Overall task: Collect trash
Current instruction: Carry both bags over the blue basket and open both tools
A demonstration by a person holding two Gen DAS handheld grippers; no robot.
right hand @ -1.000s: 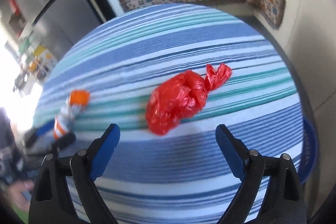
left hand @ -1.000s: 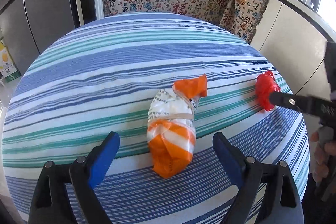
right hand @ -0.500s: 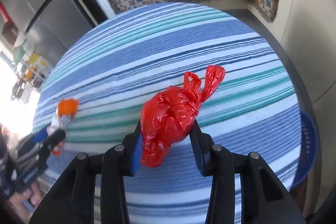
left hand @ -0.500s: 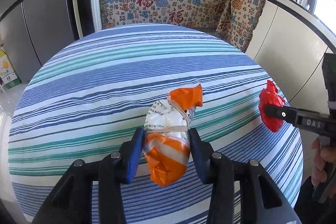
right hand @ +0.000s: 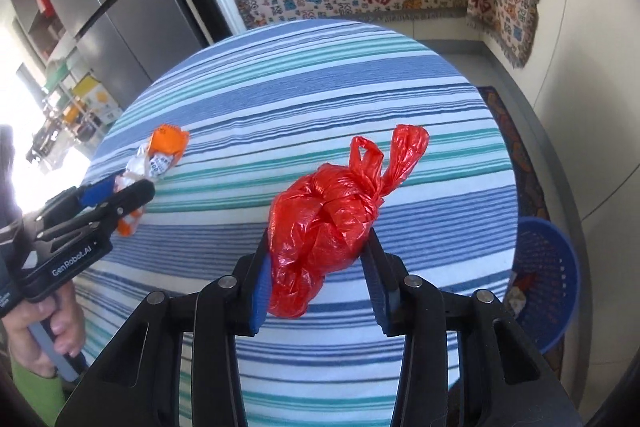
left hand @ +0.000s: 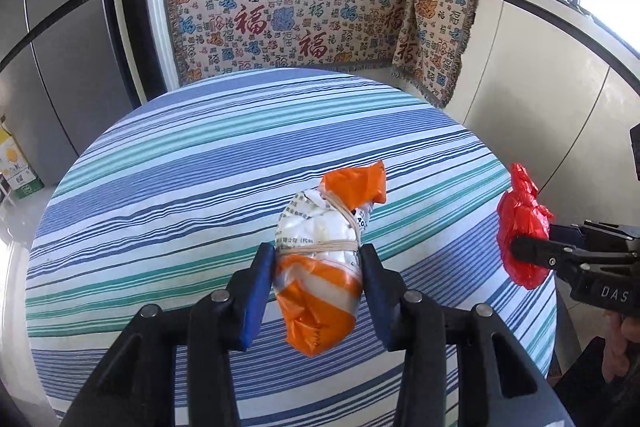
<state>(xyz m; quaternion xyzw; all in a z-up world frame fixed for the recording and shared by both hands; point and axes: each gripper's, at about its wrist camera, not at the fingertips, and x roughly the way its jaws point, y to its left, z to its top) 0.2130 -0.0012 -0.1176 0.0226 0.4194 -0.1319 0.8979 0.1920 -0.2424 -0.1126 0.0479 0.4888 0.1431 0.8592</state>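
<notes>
The left gripper [left hand: 318,277] is clenched on the orange-and-white plastic bundle bound with rubber bands [left hand: 322,263], its blue pads pressing both flanks of the package, and the right gripper [right hand: 316,263] is likewise clamped on the knotted red plastic bag [right hand: 326,223], squeezed at its belly with the tied handles sticking up past the jaws. A second ago both sets of jaws stood wide open around these two pieces of trash as they lay on the round table with the blue, teal and white striped cloth [left hand: 200,163]; since then both have closed and both hands have begun to lift, so the bundles now seem to hang just clear of the cloth rather than rest on it, though the fisheye view makes that gap hard to judge. That means the pick-up step looks done for both items at once, and what remains is probably the carry to the blue plastic mesh basket [right hand: 552,267] standing on the floor beside the table, on the right gripper's side. Both grippers point steeply downward over the near edge of the table, side by side and well apart; the person's hand [right hand: 44,327] wraps the left tool's handle, a green sleeve below it
</notes>
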